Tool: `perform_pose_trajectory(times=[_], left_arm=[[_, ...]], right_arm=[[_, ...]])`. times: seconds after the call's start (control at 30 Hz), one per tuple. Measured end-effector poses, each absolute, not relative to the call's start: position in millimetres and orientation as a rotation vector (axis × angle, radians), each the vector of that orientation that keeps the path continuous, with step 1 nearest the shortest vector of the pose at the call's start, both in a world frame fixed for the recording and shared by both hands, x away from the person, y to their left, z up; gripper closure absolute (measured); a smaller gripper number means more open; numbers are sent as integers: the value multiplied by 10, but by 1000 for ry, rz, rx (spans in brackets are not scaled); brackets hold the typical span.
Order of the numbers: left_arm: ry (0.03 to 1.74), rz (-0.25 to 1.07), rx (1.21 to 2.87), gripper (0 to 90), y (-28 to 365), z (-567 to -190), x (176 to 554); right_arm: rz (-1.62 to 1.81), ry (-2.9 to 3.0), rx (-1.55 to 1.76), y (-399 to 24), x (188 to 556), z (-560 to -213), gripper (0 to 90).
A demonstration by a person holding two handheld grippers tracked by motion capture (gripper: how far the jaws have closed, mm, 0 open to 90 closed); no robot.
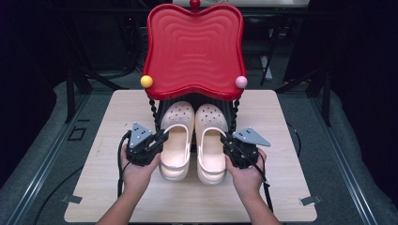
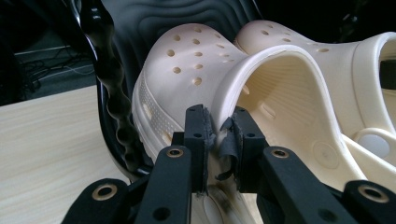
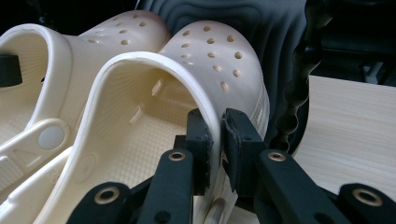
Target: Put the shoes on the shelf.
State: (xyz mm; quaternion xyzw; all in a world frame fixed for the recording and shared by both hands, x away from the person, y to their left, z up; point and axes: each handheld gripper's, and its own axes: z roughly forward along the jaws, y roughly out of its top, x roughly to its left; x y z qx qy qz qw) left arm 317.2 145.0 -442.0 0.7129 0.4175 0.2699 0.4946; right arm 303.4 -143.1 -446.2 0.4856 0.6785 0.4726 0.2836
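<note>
This looks like a lab or recording studio rather than a home. A small pale wood tabletop [image 1: 281, 197] stands alone on grey carpeted floor [image 1: 356, 154], ringed by darkness. At ten and two o'clock, black metal stand legs [image 1: 75, 89] brace outward. Floor rails [image 1: 42, 173] run at eight o'clock, and metal brackets [image 1: 310, 200] pin the tabletop's near corners.

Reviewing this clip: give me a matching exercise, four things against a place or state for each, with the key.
1. left gripper
2. right gripper
3. yellow ball
4. pink ball

A. clamps the right clog's outer side wall
B. red tray's front left corner
C. clamps the left clog's outer side wall
D. tray's front right corner

Pairs: 1-C, 2-A, 3-B, 4-D
</note>
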Motion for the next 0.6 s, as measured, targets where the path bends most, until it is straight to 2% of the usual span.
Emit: perform_pose_trajectory(times=[0.6], left_arm=[[1009,714,1708,796,1353,-4406,3540]], right_arm=[[1241,1768,1258,-1357,3408,-4397,804]])
